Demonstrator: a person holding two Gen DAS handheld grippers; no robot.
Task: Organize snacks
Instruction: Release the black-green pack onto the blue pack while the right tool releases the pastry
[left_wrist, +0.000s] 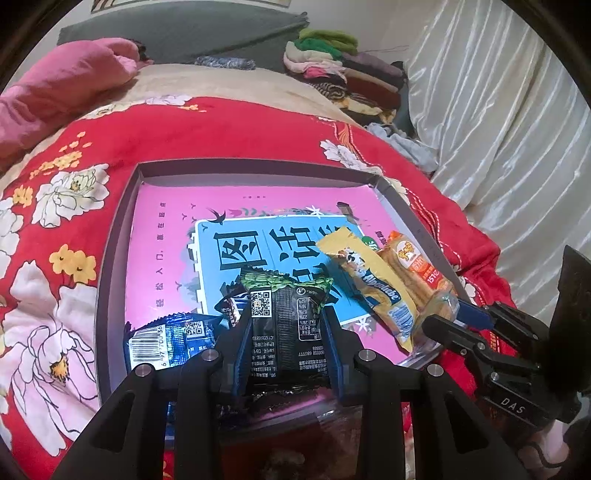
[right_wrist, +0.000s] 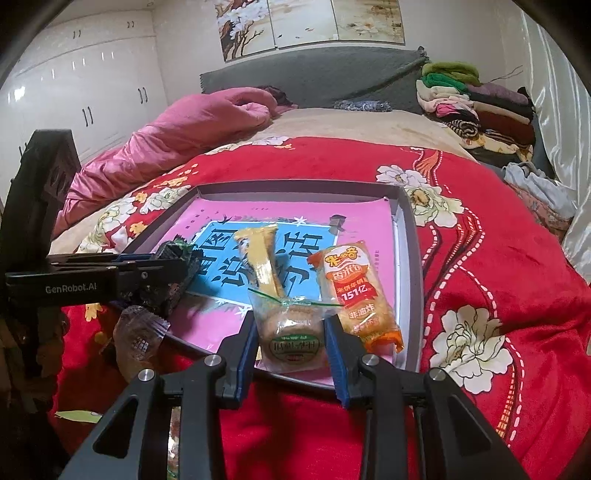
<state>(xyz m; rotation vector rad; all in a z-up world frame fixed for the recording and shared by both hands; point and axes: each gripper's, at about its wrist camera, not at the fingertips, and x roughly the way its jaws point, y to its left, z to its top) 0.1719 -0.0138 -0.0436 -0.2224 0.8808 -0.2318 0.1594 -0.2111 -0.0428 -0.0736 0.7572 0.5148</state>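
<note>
Red floral bedspread (right_wrist: 498, 258) covers the bed, with a pink quilt (right_wrist: 177, 129) bunched toward the grey headboard (right_wrist: 314, 74), a stack of folded clothes (right_wrist: 480, 107) at the far right corner, and white wardrobe doors (right_wrist: 85, 85) along the left wall. On the bedspread lies a shallow grey tray (left_wrist: 114, 258), its floor lined with a pink and blue printed sheet (left_wrist: 170, 236).

My left gripper (left_wrist: 286, 332) is closed on a dark green-and-black snack packet (left_wrist: 284, 325), the blue-padded fingers pressing its two sides; the packet stands upright over the near part of the tray. Just to its left, inside the tray, lies a blue wrapped snack (left_wrist: 166, 339) showing a barcode.

My right gripper (right_wrist: 290, 328) has its fingers set against either side of a round biscuit in a clear wrapper (right_wrist: 291, 332), which sits at the near edge of the tray; the fingers touch the wrapper's sides. Beyond the biscuit lies a yellow wrapped bar (right_wrist: 258, 254), and just to its right an orange rice-cracker pack (right_wrist: 354, 291), close to the tray's right wall. In the left wrist view the yellow bar overlaps the orange pack.

Outside the tray, on the bedspread near my left gripper, a small snack in a clear crinkled wrapper (right_wrist: 138, 332) is visible
</note>
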